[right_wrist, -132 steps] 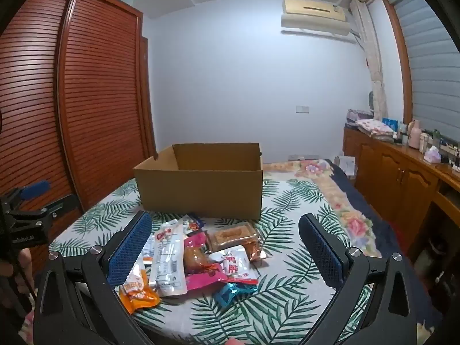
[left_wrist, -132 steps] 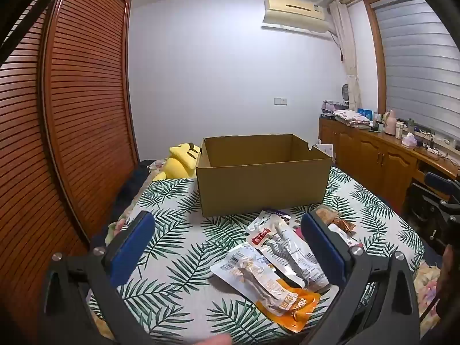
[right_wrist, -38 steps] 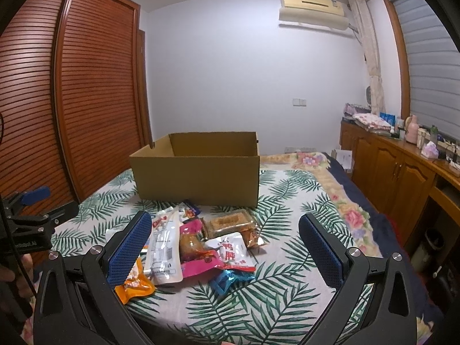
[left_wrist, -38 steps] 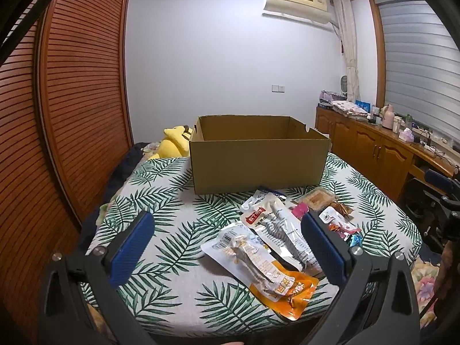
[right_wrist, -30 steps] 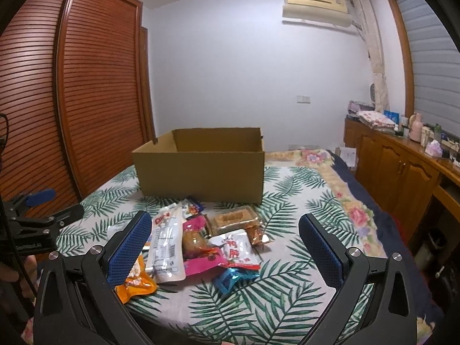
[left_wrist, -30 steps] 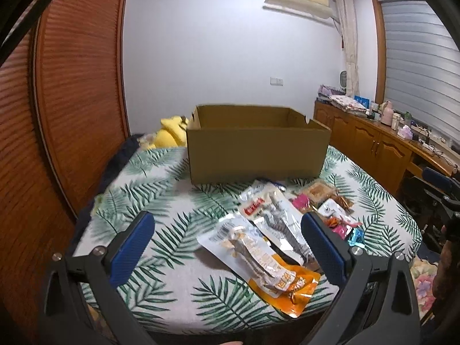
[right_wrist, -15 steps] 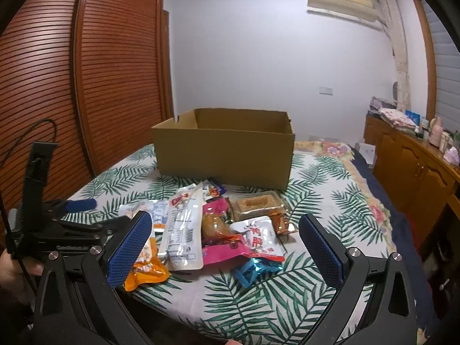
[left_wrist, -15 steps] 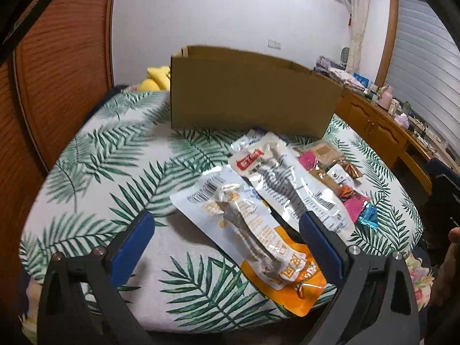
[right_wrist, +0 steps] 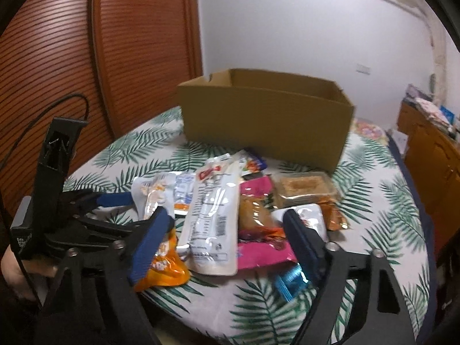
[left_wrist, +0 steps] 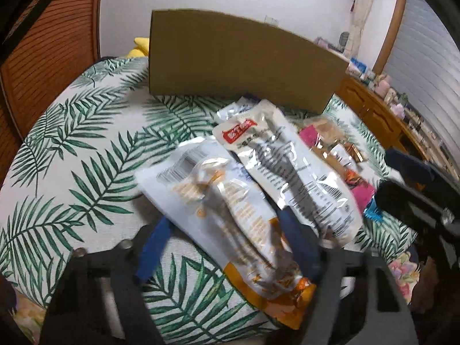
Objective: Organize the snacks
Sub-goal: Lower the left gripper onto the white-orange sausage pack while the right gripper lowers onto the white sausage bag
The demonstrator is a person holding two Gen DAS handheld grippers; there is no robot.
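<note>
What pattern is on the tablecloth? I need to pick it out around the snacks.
Green palm fronds on white, clearest on the tablecloth in the left wrist view.

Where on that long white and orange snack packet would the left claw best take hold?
Probably its near orange end, coming in low from the table's front edge. The white and orange packet lies flat and long, and its far half is overlapped by the silver packet.

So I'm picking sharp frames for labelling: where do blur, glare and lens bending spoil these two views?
Left wrist view: motion blur smears the white-and-orange pouch and the left gripper; glare streaks the silver pouch; the cardboard box bows from the fisheye. Right wrist view: milder blur, print on the silver pouch unreadable, the right gripper soft, dark corners.
</note>
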